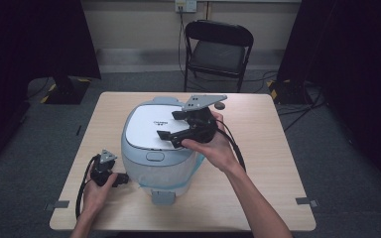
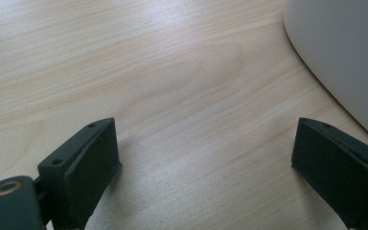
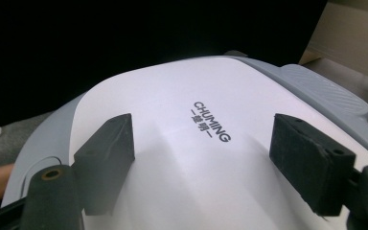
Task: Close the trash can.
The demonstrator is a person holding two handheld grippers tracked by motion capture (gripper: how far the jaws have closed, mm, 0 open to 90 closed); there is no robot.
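Observation:
A rice cooker (image 1: 151, 148) with a white lid and pale blue-grey body stands in the middle of the wooden table (image 1: 258, 163). My right gripper (image 1: 171, 126) hovers over the right part of the lid, open, jaws wide apart. In the right gripper view the white lid (image 3: 191, 158) carries the printed word CHUMING between the two black pads (image 3: 108, 160). My left gripper (image 1: 124, 179) rests low at the cooker's front left, open. In the left gripper view bare wood lies between its pads (image 2: 93, 167), and the cooker's pale wall (image 2: 345, 52) curves in at the upper right.
A black folding chair (image 1: 217, 49) stands behind the table's far edge. A small dark object (image 1: 220, 105) lies on the table behind the cooker. Dark curtains flank both sides. Cables trail from each gripper across the table.

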